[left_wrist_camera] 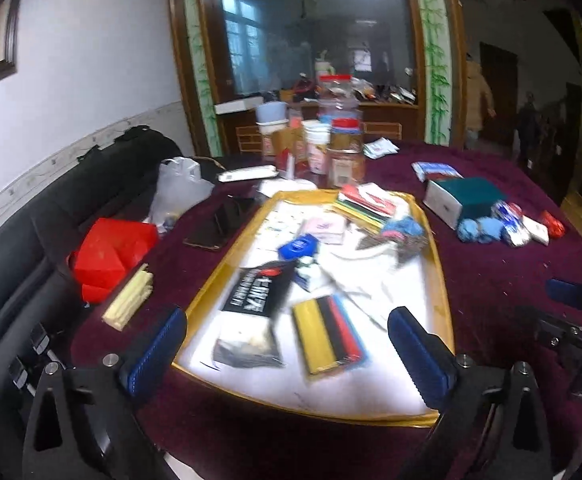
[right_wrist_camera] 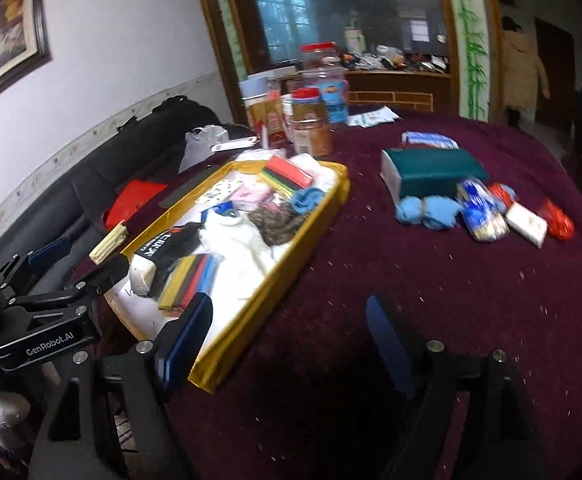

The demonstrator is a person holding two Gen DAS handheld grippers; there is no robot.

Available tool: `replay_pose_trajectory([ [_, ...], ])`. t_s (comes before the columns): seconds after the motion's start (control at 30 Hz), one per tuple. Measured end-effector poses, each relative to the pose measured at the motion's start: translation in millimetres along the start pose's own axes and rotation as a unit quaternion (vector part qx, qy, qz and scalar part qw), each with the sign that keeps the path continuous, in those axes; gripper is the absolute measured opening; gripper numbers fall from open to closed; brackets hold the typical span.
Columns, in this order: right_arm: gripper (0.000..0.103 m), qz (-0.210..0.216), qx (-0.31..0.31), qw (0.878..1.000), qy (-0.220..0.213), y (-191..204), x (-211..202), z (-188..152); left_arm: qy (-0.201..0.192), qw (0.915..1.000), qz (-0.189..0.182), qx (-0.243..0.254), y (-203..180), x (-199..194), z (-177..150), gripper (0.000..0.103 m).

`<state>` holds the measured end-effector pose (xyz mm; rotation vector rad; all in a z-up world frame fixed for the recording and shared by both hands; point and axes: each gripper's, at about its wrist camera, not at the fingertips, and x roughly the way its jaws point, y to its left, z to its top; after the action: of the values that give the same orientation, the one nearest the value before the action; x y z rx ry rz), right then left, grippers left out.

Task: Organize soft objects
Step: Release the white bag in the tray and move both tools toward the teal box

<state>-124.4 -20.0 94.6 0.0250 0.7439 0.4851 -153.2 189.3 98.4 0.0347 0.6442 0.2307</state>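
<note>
A gold-rimmed tray (left_wrist_camera: 437,276) (right_wrist_camera: 291,268) lies on the maroon tablecloth (right_wrist_camera: 431,280). It holds soft items: a black packet (left_wrist_camera: 255,296) (right_wrist_camera: 167,256), a striped yellow-black-red pack (left_wrist_camera: 331,334) (right_wrist_camera: 187,280), white cloth (left_wrist_camera: 355,268) (right_wrist_camera: 243,248), a blue cloth (left_wrist_camera: 405,226) (right_wrist_camera: 307,198) and a brown knit piece (right_wrist_camera: 279,220). Blue sock balls (left_wrist_camera: 477,230) (right_wrist_camera: 429,210) lie outside the tray to its right. My left gripper (left_wrist_camera: 287,356) is open and empty over the tray's near edge. My right gripper (right_wrist_camera: 291,344) is open and empty by the tray's near right corner.
Jars and cups (left_wrist_camera: 331,140) (right_wrist_camera: 311,116) stand behind the tray. A green-topped box (right_wrist_camera: 431,172), snack packets (right_wrist_camera: 483,212) and a red wrapper (right_wrist_camera: 559,220) lie right. A red box (left_wrist_camera: 107,256), a phone (left_wrist_camera: 219,228) and a black sofa (left_wrist_camera: 51,216) are left.
</note>
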Motion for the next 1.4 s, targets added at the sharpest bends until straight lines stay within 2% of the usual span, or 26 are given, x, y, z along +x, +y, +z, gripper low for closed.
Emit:
replay_pose_trajectory([
  [0.3, 0.08, -0.009, 0.028, 1.0, -0.006, -30.9, -15.2, -16.8, 0.033, 0.9985, -0.029, 0.032, -42.0, -1.7, -3.5, 0.102],
  [0.53, 0.08, -0.018, 0.037, 0.999, -0.011, -44.5, -23.1, -26.2, 0.04, 0.9972, -0.033, 0.054, -64.1, -1.6, -5.5, 0.102],
  [1.27, 0.081, -0.017, 0.043, 0.999, 0.009, -46.0, -11.2, -35.4, 0.056, 0.9959, -0.03, 0.064, -69.8, 8.7, -12.6, 0.102],
  [1.4, 0.081, -0.021, 0.045, 0.999, 0.01, -50.1, -11.0, -34.8, 0.061, 0.9951, -0.044, 0.065, -71.5, 10.1, -12.9, 0.102],
])
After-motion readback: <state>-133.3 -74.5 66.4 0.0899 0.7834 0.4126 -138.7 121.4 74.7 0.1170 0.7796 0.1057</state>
